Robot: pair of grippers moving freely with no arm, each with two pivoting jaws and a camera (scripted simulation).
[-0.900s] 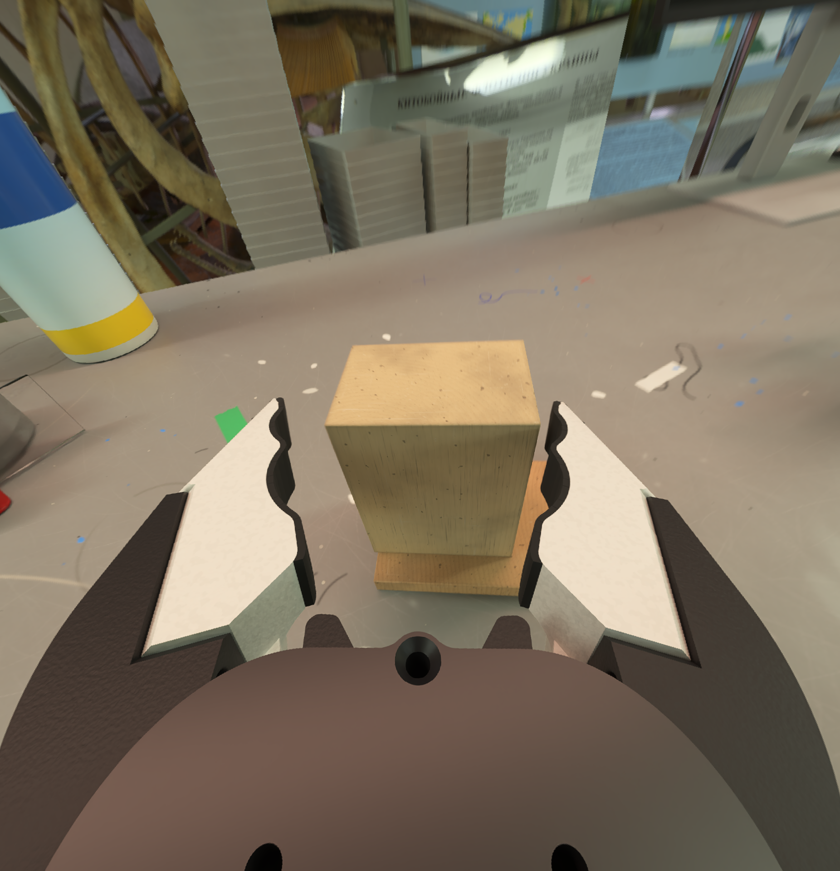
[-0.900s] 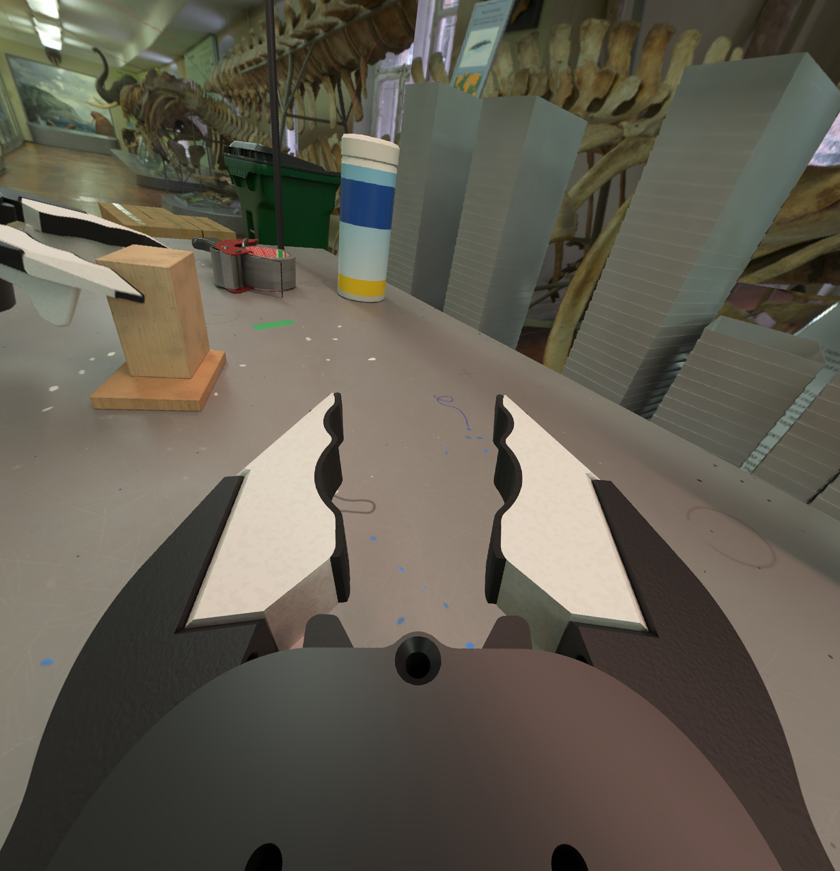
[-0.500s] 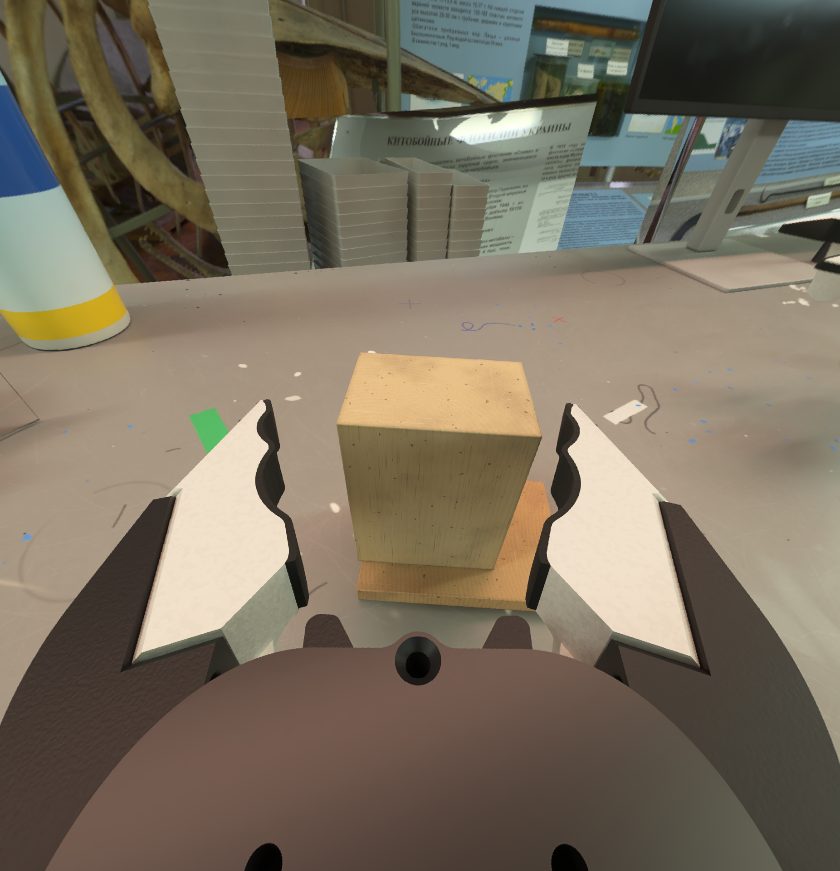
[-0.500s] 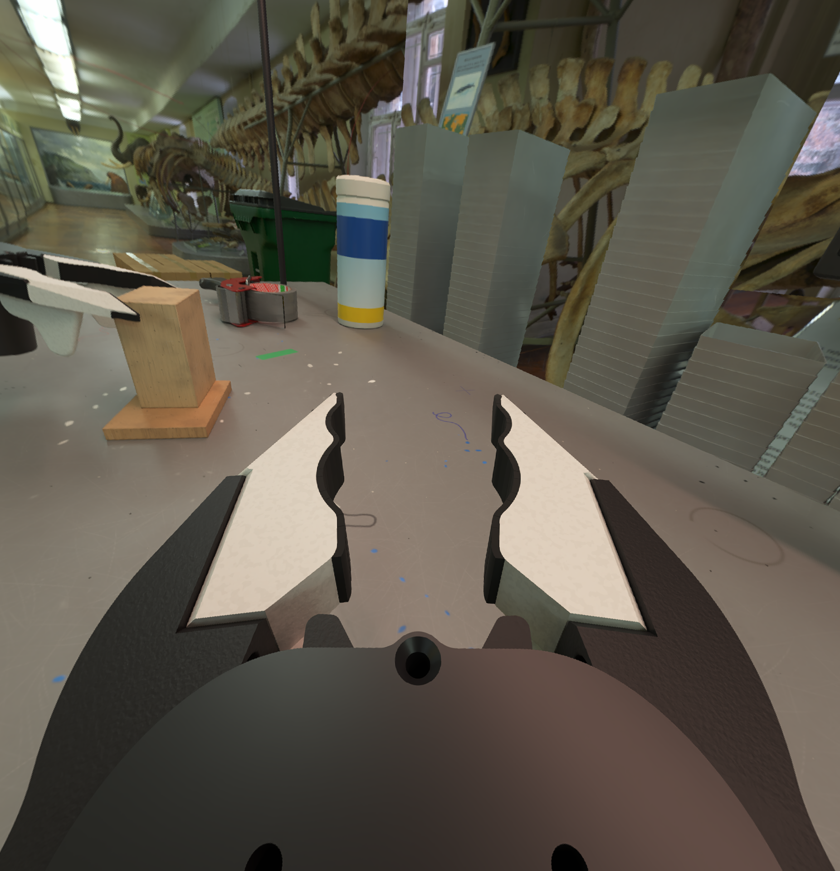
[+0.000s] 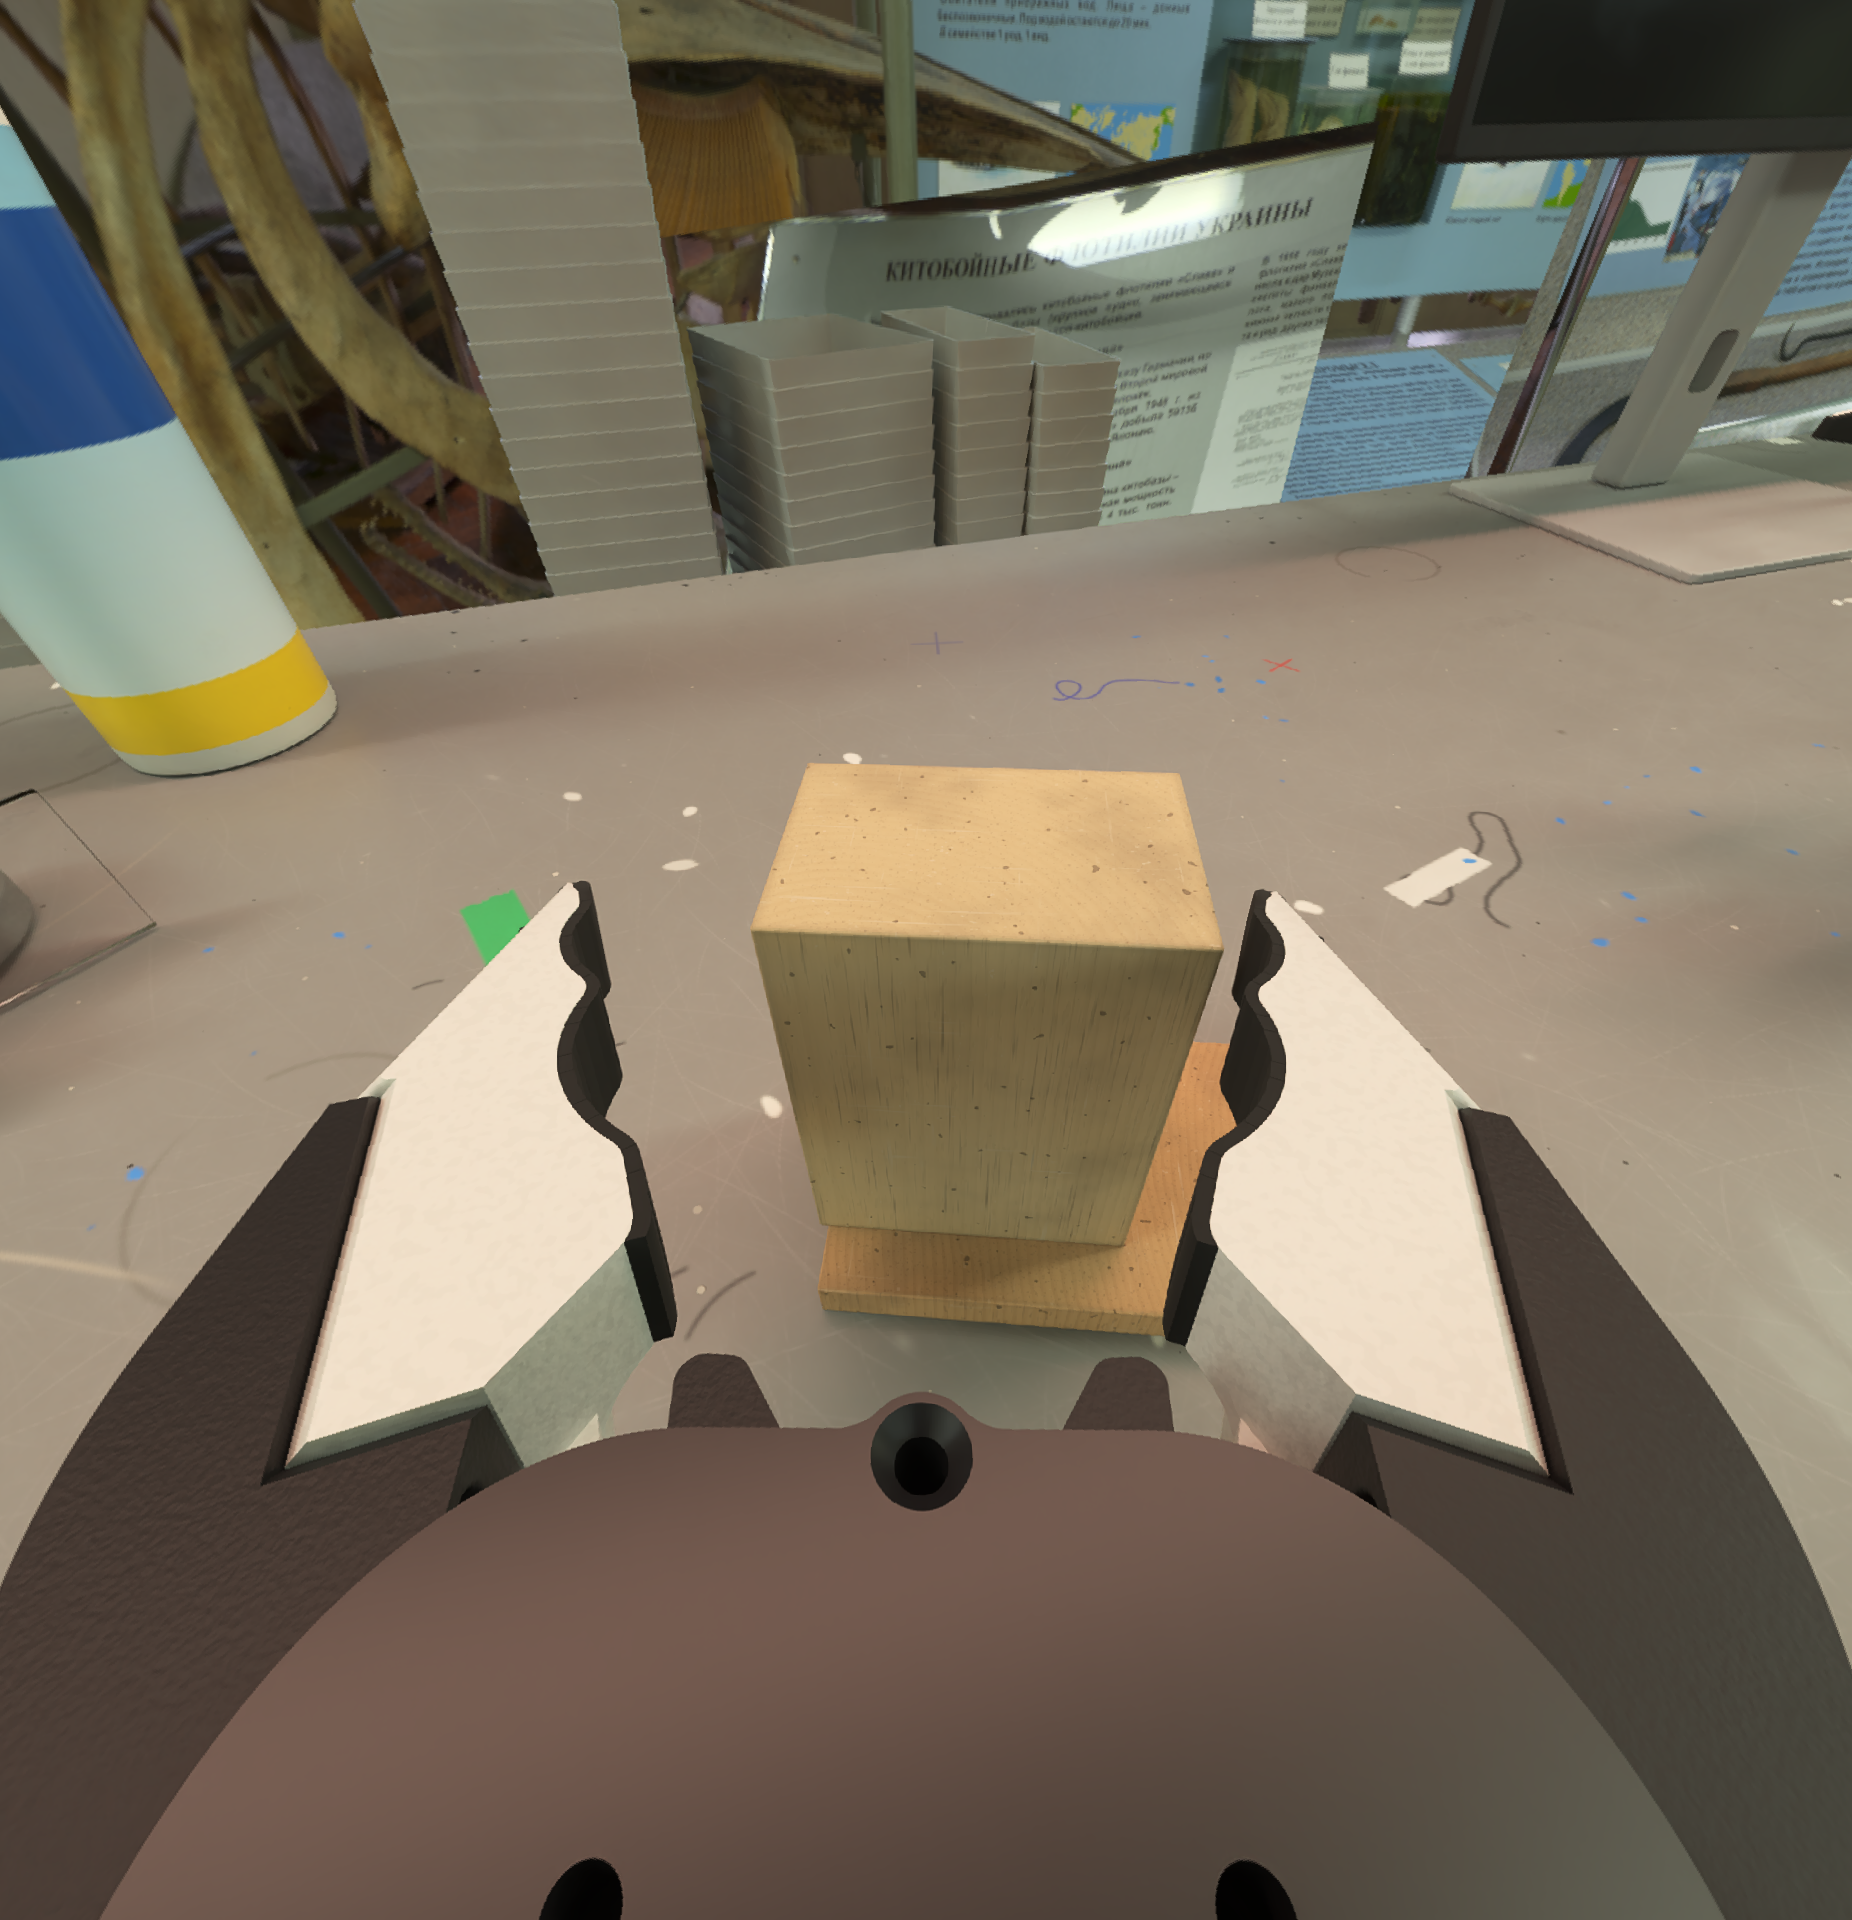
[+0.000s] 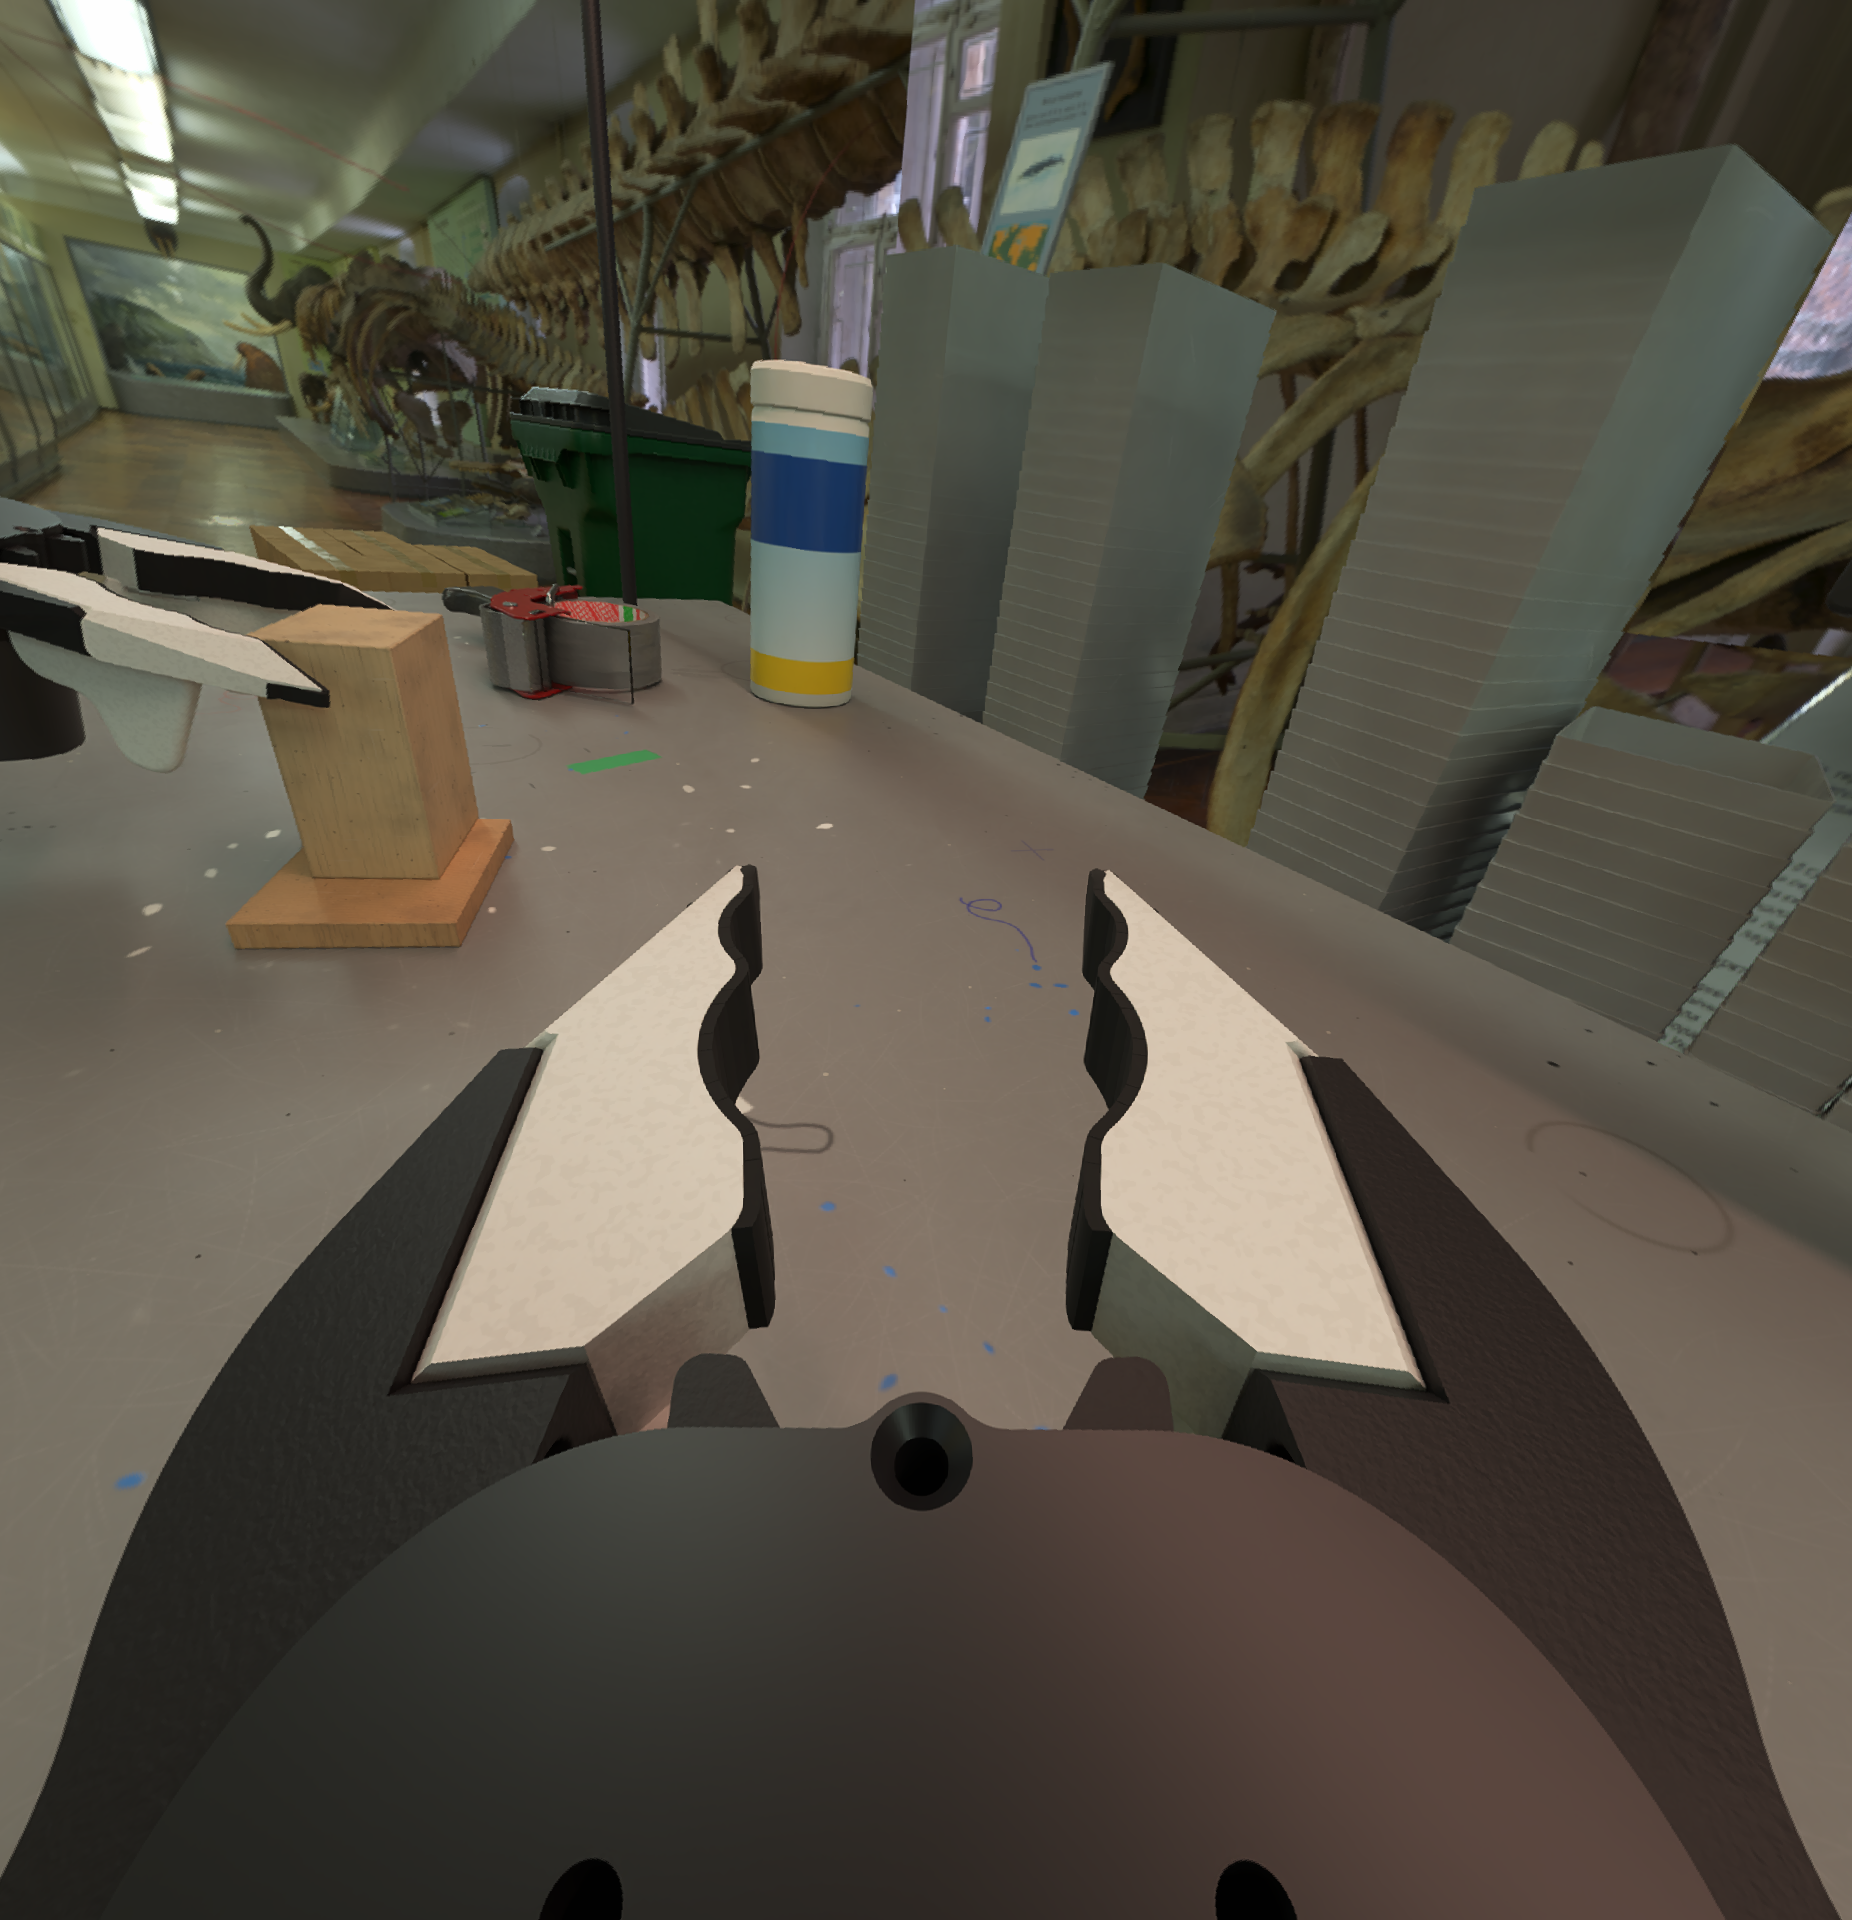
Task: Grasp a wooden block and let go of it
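Observation:
A light wooden block (image 5: 989,997) stands upright on a thin orange-brown wooden slab (image 5: 989,1288) on the grey table (image 5: 1524,1039). My left gripper (image 5: 919,899) is open, with one finger on each side of the block's upper part. The right finger (image 5: 1317,1091) is close to the block, and the left finger (image 5: 506,1122) stands well apart from it. The right wrist view shows the same block (image 6: 382,748), the slab (image 6: 371,904) and the left gripper (image 6: 345,649) straddling the block's top. My right gripper (image 6: 922,881) is open and empty over bare table, to the right of the block.
A blue, white and yellow canister (image 5: 122,540) stands at the back left and also shows in the right wrist view (image 6: 808,540). A tape dispenser (image 6: 569,644) sits behind the block. Stacks of grey bins (image 5: 828,436) line the far table edge. A monitor stand (image 5: 1711,343) is far right.
The left gripper's jaws have opened a little wider around the block, and its view has tilted up slightly. The block has stayed on the slab. The right gripper has shifted slightly.

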